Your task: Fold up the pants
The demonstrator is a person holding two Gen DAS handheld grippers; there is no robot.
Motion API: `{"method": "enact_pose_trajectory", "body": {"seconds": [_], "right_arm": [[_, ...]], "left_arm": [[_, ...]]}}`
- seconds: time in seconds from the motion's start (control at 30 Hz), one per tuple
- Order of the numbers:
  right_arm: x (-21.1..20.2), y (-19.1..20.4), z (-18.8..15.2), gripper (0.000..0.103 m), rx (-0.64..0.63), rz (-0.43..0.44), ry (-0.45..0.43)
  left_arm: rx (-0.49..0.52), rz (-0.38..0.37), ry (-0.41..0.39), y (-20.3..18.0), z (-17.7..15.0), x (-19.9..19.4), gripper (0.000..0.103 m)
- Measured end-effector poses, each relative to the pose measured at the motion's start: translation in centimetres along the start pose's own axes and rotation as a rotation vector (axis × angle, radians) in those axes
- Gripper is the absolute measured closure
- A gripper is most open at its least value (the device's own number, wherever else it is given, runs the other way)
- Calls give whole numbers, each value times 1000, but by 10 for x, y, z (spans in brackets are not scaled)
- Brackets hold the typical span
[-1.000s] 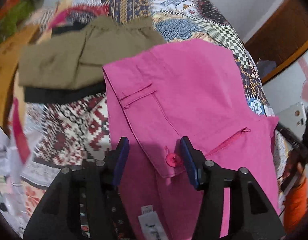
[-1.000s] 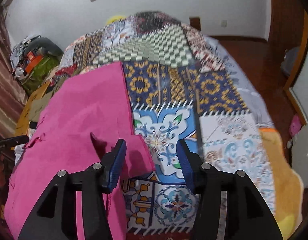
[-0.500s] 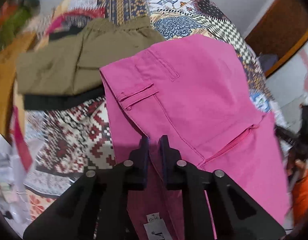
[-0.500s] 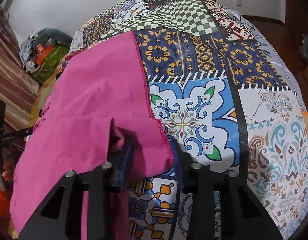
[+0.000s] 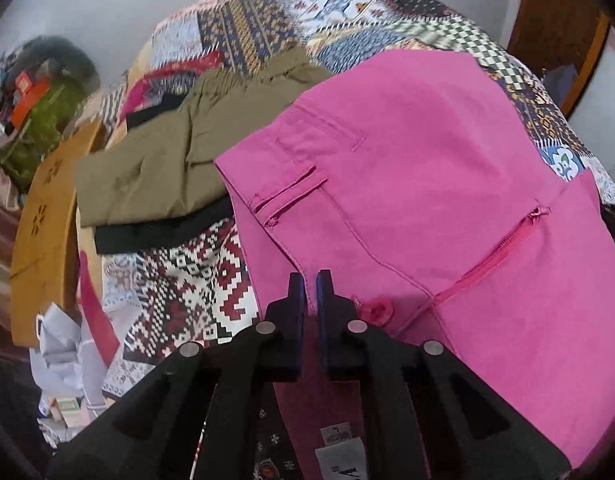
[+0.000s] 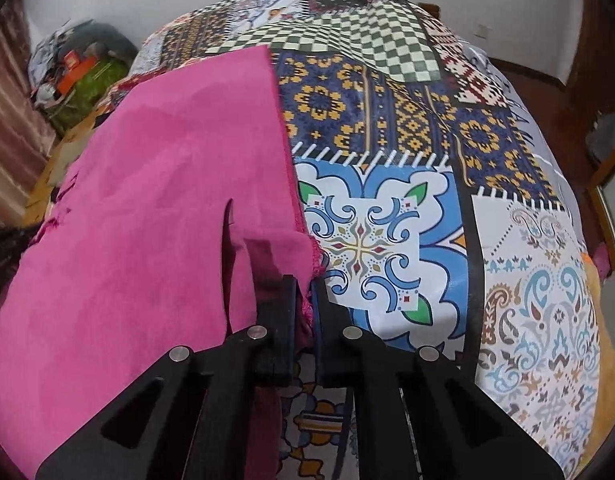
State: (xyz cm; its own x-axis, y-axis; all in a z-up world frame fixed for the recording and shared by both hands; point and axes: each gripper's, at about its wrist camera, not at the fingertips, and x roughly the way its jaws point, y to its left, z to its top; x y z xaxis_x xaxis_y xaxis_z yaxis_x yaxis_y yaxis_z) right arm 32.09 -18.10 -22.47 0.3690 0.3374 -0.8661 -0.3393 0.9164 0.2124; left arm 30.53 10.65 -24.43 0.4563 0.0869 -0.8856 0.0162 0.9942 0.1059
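The pink pants (image 5: 419, 184) lie spread over the patchwork bedspread (image 5: 195, 280), filling the centre and right of the left wrist view and the left half of the right wrist view (image 6: 147, 208). At the bottom centre of its frame, the left gripper (image 5: 311, 292) has its fingers pressed together on the waistband edge beside the pink button (image 5: 376, 311). The right gripper (image 6: 305, 300), bottom centre, is pinched on the frayed hem corner, and olive pants (image 5: 167, 168) sit upper left.
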Motion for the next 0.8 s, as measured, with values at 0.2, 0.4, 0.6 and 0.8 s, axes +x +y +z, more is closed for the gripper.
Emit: {"method": "enact_pose_trajectory", "body": {"seconds": [0.2, 0.4, 0.6, 0.8], "right_arm": [[-10, 4, 3, 91, -31, -54, -6], [-40, 5, 14, 85, -84, -134, -87], [-71, 8, 39, 63, -87, -120, -194], [-67, 26, 71, 54, -111, -63, -228]], "left_arm": [[-29, 32, -21, 16, -1, -15, 88], [-118, 52, -67, 57, 12, -24, 61], [-181, 8, -89, 79, 33, -19, 48], [-177, -46, -47, 84, 53, 9, 48]]}}
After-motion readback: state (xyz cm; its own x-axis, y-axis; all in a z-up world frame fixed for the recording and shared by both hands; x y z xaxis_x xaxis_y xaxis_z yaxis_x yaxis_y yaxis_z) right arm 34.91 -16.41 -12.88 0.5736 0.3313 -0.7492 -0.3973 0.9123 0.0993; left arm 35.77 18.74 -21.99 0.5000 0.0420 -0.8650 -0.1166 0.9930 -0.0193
